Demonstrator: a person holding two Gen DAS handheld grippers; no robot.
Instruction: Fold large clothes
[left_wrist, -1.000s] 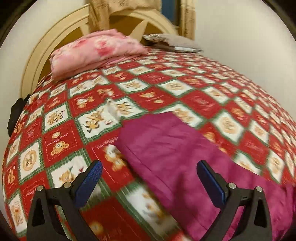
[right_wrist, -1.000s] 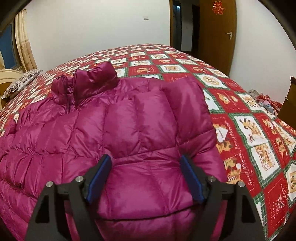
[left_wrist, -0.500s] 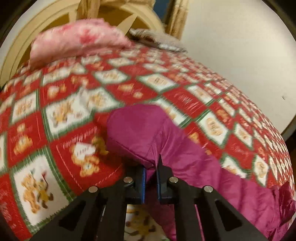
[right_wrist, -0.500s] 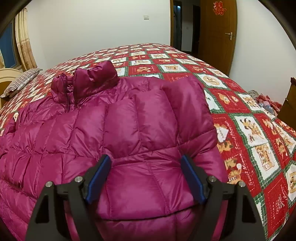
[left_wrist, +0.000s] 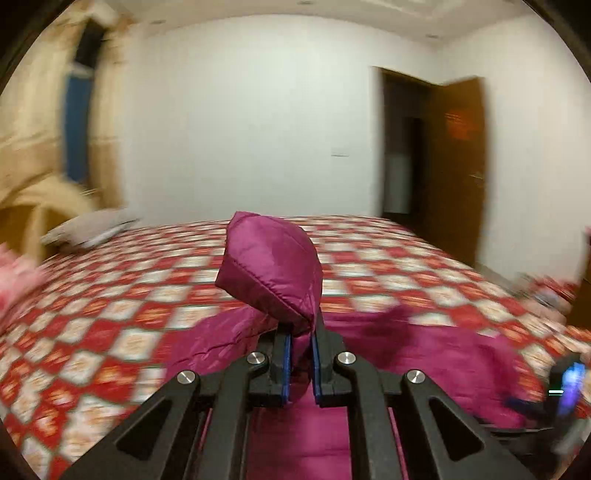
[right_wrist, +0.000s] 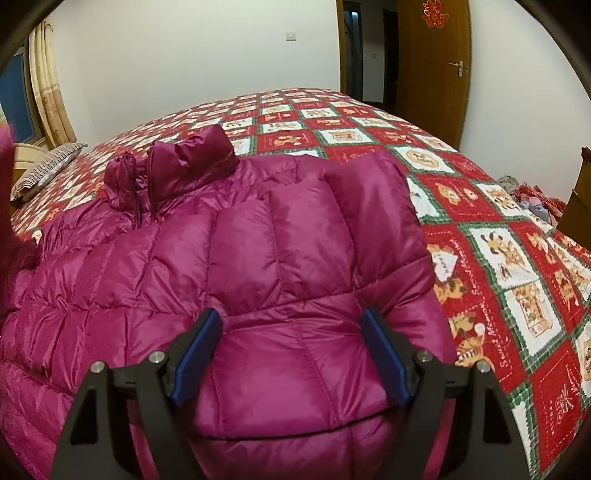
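Big bed with a red, white and green checkered teddy-bear quilt covering the whole top. A magenta puffer jacket lies spread on the near side, collar toward the far edge, one sleeve folded over the front. A grey striped pillow sits at the head end by the cream headboard, and a pink pillow is next to it, pretty blurry.

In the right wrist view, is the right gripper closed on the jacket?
No. The right gripper stands wide open, its blue pads apart above the magenta puffer jacket, pinching no fabric.
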